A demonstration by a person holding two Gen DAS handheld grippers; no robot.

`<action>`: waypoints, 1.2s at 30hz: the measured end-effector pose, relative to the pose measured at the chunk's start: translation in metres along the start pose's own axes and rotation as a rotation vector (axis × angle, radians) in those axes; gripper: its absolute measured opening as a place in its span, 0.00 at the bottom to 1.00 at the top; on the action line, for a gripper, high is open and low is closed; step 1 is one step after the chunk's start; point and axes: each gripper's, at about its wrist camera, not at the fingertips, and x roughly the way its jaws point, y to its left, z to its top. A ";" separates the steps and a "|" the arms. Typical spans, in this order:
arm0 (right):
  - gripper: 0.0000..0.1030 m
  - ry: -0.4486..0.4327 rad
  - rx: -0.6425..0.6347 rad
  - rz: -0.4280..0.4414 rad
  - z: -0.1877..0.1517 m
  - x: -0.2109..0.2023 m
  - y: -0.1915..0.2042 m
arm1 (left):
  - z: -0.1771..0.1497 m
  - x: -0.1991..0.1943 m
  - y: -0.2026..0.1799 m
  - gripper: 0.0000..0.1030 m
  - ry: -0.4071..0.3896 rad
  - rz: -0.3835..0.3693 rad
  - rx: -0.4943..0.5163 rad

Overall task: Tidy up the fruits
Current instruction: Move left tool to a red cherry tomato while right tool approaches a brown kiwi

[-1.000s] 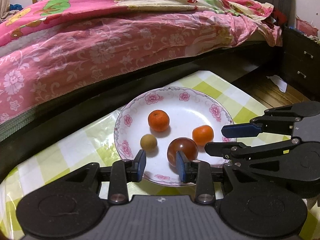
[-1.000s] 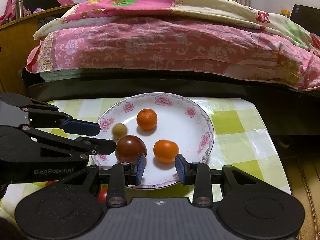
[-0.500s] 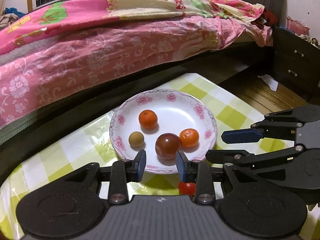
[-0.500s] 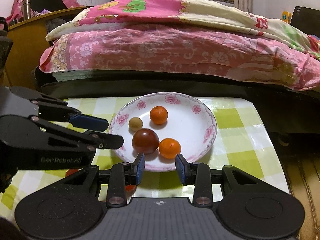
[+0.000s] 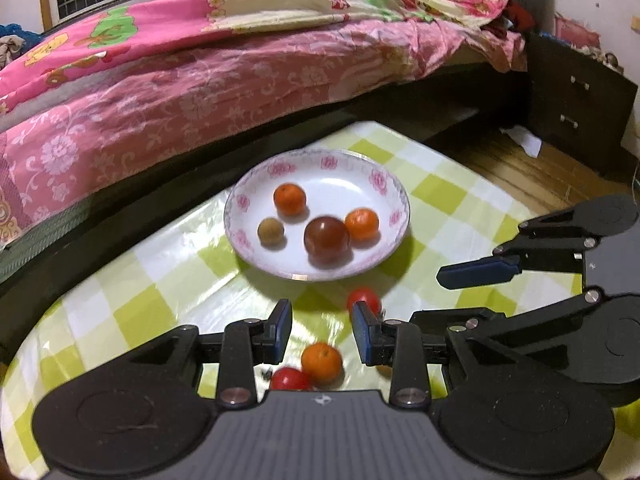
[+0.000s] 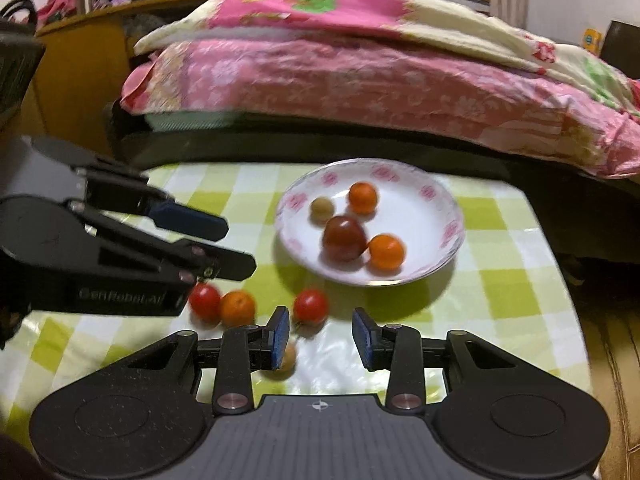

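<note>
Hand-held grippers, left and right, hover level above the table, both spread and holding nothing.

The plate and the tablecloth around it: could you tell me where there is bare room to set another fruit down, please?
On the plate, the far right half is bare, beyond the two oranges. The tablecloth to the plate's right is bare up to the table edge. The near left is crowded: two cherry tomatoes, an orange and a small tan fruit.
</note>
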 end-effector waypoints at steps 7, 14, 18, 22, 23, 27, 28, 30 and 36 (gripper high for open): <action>0.33 0.043 -0.039 0.035 -0.008 0.009 0.014 | -0.026 -0.004 0.003 0.39 0.059 -0.012 0.052; 0.36 0.065 -0.060 0.051 -0.014 0.020 0.019 | -0.035 0.005 0.004 0.39 0.085 -0.007 0.080; 0.36 0.072 -0.062 0.065 -0.014 0.025 0.018 | -0.034 0.008 0.009 0.39 0.085 0.001 0.066; 0.36 0.075 -0.064 0.076 -0.013 0.031 0.018 | -0.037 0.013 0.014 0.39 0.096 0.010 0.057; 0.36 0.078 -0.067 0.078 -0.012 0.033 0.018 | -0.037 0.014 0.014 0.39 0.099 0.010 0.058; 0.36 0.090 -0.072 0.084 -0.014 0.038 0.019 | -0.037 0.021 0.015 0.39 0.105 0.013 0.069; 0.36 0.094 -0.072 0.084 -0.015 0.039 0.019 | -0.036 0.022 0.016 0.39 0.105 0.014 0.068; 0.35 0.099 -0.072 0.085 -0.016 0.041 0.018 | -0.036 0.026 0.016 0.39 0.112 0.010 0.066; 0.34 0.117 -0.083 0.081 -0.018 0.047 0.017 | -0.037 0.038 0.020 0.40 0.137 0.009 0.048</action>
